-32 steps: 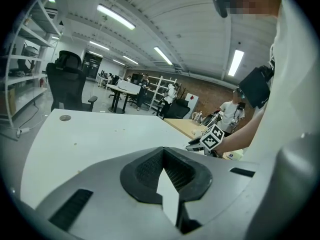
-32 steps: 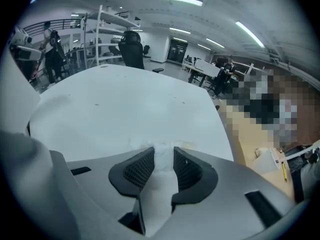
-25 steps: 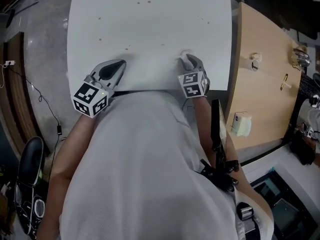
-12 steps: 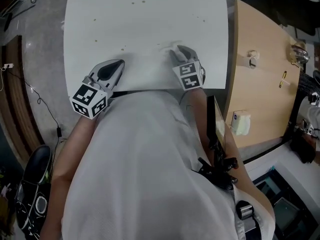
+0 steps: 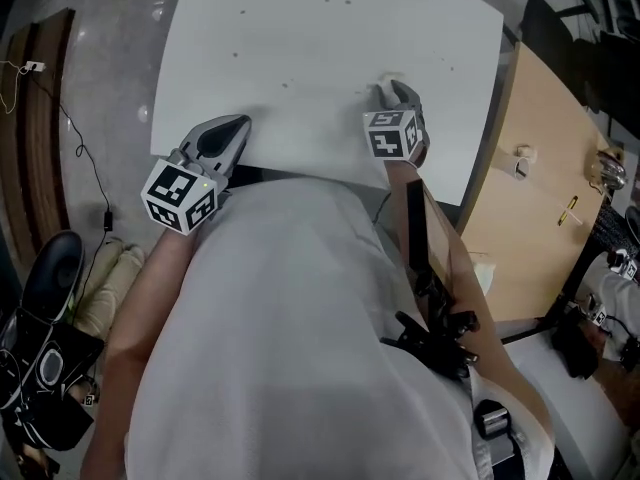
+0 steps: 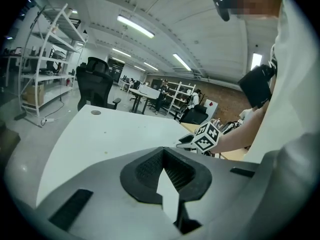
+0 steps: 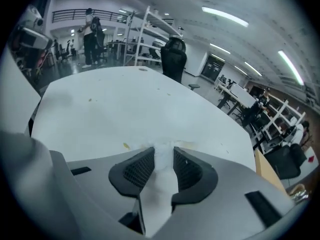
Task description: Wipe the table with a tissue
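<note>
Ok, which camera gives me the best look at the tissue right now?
The right gripper view: the tissue sits close up, clamped between the pads of the right gripper. The head view shows only a white sliver of it past that gripper's tip. The left gripper view doesn't show it.

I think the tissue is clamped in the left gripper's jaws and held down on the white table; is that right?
Not quite. The tissue is clamped in the right gripper's jaws, not the left's, and held down on the white table. The right gripper view shows it between those jaws. In the left gripper view, the left gripper has its jaws together on nothing.
</note>
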Demonstrator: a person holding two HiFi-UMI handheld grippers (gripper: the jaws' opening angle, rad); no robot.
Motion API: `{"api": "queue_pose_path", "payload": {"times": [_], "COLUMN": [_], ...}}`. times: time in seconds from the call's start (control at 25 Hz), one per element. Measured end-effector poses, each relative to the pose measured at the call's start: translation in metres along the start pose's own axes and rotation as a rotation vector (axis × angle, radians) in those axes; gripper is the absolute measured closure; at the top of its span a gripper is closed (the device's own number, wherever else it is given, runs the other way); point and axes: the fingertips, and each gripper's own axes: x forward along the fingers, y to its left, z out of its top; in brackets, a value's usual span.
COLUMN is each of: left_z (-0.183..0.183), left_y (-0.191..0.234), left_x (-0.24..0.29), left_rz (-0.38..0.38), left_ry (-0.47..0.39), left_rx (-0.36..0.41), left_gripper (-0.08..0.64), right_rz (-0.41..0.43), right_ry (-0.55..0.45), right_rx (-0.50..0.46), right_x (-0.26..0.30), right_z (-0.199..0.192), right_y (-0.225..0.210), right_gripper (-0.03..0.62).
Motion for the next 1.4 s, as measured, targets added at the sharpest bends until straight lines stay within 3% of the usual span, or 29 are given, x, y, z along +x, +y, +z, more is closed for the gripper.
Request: {"api": "queue_pose_path", "payload": {"times": [0.16,0.28,0.52,0.64,0.8,0.96,1.16,1.4], "left_z": [-0.001,0.002,0.007,0.007,0.005,0.005,-0.007,-0.009], "left_y": [0.003,0.006,0.009,0.006,0.011,0.020,0.038,0.059], "left_x": [-0.002,-0.001,0.005,0.007,0.003,-0.008,-0.033,-0.054], "left_rz": [0.004,0.000,-0.016,-0.025,-0.008,0.037,0.087,0.107], "left_ry": [-0.002,-0.003,-0.005,-0.004,-0.013,-0.043,-0.057,-0.085], "left_rx": [-0.006,-0.003,0.002,0.002,-0.006,-0.030,-0.068,-0.077], "left_gripper": [0.555,0.555,0.555,0.555,0.555,0.555,0.555,0.555], "right_rz": [0.025,0.060,0.222,0.325,0.512,0.426,0.383,0.207], "right_ry": [-0.028,-0.057,-0.137,-0.165,-0.249,-0.245,-0.202,-0.167], "right_rx": [-0.134,-0.168,-0.268,-0.255,-0.132,-0.009,-0.092,-0.018], "right_x": [-0.004,-0.009,-0.027,-0.032,-0.042,-0.033,-0.013,0.014], "right_z": [0.012,0.016,0.027,0.031,0.053,0.064,0.068,0.088], "right_y": [0.032,0.053,0.110,0.126,0.142,0.115,0.106,0.084], "right_gripper": [0.477,0.477,0.477,0.477,0.476,0.476,0.476,0.476]}}
